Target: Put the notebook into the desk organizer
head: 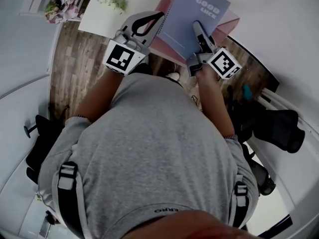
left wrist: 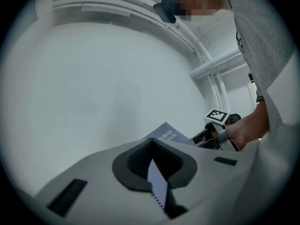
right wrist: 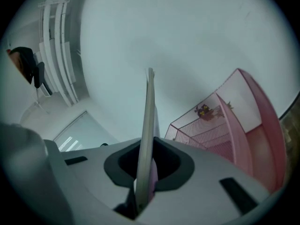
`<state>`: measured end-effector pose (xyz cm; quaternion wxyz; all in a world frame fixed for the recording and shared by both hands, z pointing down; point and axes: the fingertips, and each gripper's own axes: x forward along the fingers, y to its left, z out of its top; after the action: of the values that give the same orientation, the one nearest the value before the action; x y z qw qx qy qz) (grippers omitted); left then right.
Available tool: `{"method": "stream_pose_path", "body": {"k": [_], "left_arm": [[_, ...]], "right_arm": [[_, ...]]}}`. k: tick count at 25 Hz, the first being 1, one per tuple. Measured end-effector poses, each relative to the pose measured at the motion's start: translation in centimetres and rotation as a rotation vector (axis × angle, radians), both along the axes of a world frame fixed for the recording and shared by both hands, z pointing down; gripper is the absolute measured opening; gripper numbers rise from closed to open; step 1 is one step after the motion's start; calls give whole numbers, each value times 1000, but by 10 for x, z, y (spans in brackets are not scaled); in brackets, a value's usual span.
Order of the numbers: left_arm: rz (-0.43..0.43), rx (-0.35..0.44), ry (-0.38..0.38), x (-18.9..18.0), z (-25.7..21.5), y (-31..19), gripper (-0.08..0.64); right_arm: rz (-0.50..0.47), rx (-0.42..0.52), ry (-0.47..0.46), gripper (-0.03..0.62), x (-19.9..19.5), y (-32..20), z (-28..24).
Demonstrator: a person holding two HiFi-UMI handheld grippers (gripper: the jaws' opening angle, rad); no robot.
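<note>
A lavender-blue spiral notebook (head: 192, 16) with "GOOD LUCK" on its cover is held between both grippers above the pink desk organizer (head: 228, 25). My left gripper (head: 158, 18) is shut on the notebook's left edge; in the left gripper view the notebook (left wrist: 157, 179), its punched edge showing, runs through the left gripper (left wrist: 152, 159). My right gripper (head: 197, 26) is shut on the cover near the middle. In the right gripper view the notebook (right wrist: 149, 125) stands edge-on in the right gripper (right wrist: 147, 159), with the organizer (right wrist: 234, 130) and its wire mesh side to the right.
A white table (head: 97, 16) with a sprig of flowers (head: 114, 1) lies at the upper left over wood flooring (head: 75, 68). A potted plant (head: 56, 9) sits farther left. A black chair (head: 279, 126) stands at the right.
</note>
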<state>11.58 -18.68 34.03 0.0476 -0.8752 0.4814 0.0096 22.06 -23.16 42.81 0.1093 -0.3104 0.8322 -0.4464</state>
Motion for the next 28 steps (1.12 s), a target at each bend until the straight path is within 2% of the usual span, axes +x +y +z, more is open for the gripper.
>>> {"method": "stream_pose_path", "body": {"k": [4,8,13,25,28], "left_arm": [[16,2,1,-7,3,-2,18],[40,9,18,-8,2,-7,18],[68,1,24,-12,6,-15,18],[90,-2,20,-15,7,-17,18],[93,1,22,-14,6,-17,18]], "right_arm": [[26,-60,3,40,1,-3,11],[34,-117,-49,40,0,-8,11],[34,-157,-65,40,-12,-9,20],[-57,-284,-108,40,-29,-6,47],[-69,-304,-88,41,-31,-4,58]]}}
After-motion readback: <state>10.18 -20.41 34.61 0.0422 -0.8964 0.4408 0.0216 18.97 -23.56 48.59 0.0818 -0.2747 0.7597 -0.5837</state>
